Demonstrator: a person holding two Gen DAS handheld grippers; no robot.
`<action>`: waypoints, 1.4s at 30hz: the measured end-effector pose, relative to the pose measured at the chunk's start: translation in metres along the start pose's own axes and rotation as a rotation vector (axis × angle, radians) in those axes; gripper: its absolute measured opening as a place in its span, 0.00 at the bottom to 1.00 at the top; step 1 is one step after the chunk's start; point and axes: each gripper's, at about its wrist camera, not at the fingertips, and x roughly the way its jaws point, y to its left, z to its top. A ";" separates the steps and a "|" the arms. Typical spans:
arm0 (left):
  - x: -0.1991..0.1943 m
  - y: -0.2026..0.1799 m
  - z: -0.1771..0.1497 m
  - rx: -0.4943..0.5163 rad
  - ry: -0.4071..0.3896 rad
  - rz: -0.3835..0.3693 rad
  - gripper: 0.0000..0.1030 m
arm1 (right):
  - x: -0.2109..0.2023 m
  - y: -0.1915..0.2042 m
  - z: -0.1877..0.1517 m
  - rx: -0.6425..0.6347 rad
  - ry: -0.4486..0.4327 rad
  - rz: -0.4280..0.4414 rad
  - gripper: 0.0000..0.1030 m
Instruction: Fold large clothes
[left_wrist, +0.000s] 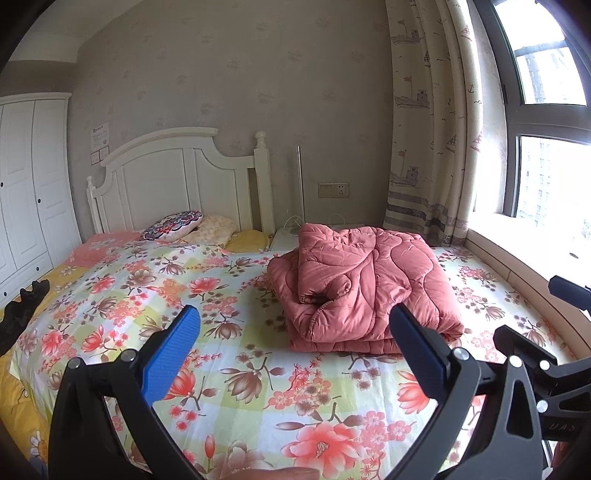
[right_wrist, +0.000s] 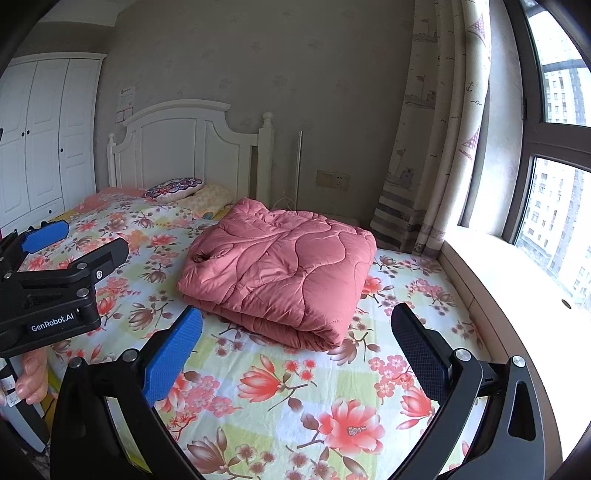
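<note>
Fingers (right_wrist: 31, 376) gripping a handle show only from the right wrist.

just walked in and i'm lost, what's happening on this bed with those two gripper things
A person is holding a two-finger gripper in each hand over a bed with a flowered sheet. A pink quilt lies folded into a thick bundle near the window side. Neither gripper touches it: the left gripper and the right gripper are both open and empty, held on the near side of the quilt. Pillows sit by the headboard.
</note>
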 end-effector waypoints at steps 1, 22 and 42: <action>0.000 0.000 0.000 0.001 0.002 -0.001 0.98 | 0.000 0.000 0.000 0.003 0.001 0.003 0.95; -0.014 -0.004 -0.014 0.004 -0.016 0.027 0.98 | -0.007 -0.006 -0.004 0.057 -0.023 -0.001 0.95; -0.012 0.010 -0.025 -0.018 0.002 0.023 0.98 | 0.006 -0.007 -0.018 0.159 0.016 -0.019 0.95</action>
